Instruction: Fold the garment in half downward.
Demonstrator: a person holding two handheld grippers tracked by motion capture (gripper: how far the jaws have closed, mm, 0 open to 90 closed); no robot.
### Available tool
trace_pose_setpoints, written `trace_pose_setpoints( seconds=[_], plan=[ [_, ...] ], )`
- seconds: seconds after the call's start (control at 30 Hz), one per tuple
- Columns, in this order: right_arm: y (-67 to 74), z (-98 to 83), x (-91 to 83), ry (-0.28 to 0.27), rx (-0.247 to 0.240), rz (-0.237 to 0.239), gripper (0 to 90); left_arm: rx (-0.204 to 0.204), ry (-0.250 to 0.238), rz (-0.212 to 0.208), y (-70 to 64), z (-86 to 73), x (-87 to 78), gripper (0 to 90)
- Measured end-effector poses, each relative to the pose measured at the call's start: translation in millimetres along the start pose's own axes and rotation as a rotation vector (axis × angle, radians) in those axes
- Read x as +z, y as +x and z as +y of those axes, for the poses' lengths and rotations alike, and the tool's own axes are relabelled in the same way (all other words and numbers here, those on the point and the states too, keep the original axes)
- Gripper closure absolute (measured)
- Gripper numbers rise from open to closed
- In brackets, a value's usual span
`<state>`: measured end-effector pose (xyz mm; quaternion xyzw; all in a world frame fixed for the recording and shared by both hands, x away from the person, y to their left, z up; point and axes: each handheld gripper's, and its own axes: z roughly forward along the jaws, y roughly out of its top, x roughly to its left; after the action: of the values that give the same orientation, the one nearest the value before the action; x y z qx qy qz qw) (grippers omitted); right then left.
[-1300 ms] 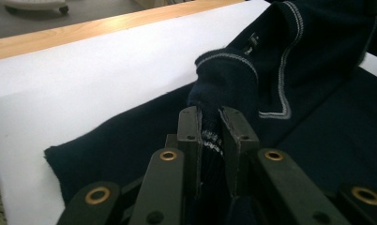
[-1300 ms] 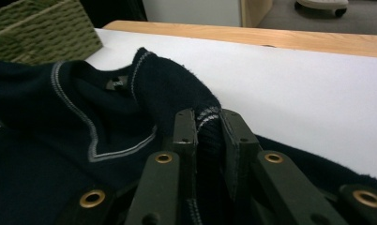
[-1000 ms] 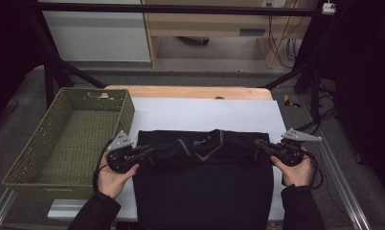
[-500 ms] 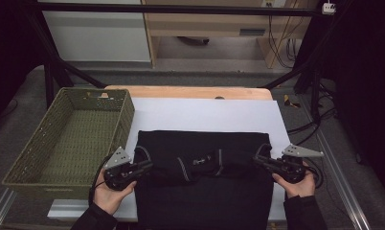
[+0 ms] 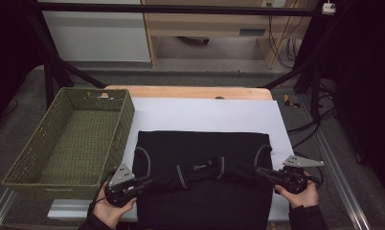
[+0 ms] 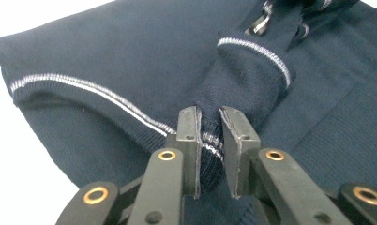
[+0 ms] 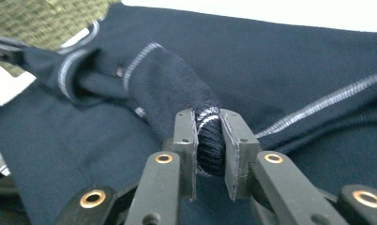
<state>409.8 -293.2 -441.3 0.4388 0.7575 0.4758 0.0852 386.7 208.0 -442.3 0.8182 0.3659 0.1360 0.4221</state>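
white table sheet [image 5: 205, 112] under dark sweater [image 5: 202, 148], basket [image 5: 66, 143] in high view, left gripper [image 6: 209, 140] and right gripper [image 7: 210, 140] pinching cuffs up close

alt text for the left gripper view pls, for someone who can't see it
Two black tongs pinch a bunched fold of a dark navy knitted garment, at a hem edged with a thin silver stripe. The garment lies spread over a white table cover, and a striped cuff sits just beyond the tongs.

White-covered table [image 5: 205, 112] bears 1 green basket [image 5: 71, 139] (at left) and dark sweater [image 5: 200, 143].
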Motion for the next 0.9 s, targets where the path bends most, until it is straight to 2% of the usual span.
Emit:
trace_pose_setpoints(
  seconds=[0.13,0.33,0.6,0.63,0.73,0.8,0.9],
  plan=[
    [-5.2,-10.7,1.9,0.029,0.004,-0.022,77.8,-0.012,0.035,-0.003,-0.6,-6.0,3.8,76.9],
    [-10.1,-22.0,13.4,0.084,-0.006,-0.056,76.7,-0.006,0.071,0.011,-1.5,-10.9,11.9,74.8],
    [-13.1,-27.9,20.1,0.065,-0.033,-0.071,67.8,-0.006,0.094,0.018,-2.5,-12.8,20.0,69.3],
    [-13.7,-27.9,20.8,0.058,-0.045,-0.074,64.0,-0.004,0.096,0.017,-2.5,-13.0,20.6,67.3],
    [-13.5,-27.1,21.4,0.044,-0.037,-0.071,54.6,-0.008,0.091,0.01,-2.5,-12.5,22.6,59.8],
    [-12.9,-24.1,20.0,0.04,-0.057,-0.065,50.2,-0.008,0.069,0.006,-2.4,-10.4,22.4,51.7],
    [-8.2,-16.3,16.6,0.002,-0.069,-0.056,44.4,-0.013,0.03,-0.008,-2.1,-5.9,23.0,40.8]
  ],
)
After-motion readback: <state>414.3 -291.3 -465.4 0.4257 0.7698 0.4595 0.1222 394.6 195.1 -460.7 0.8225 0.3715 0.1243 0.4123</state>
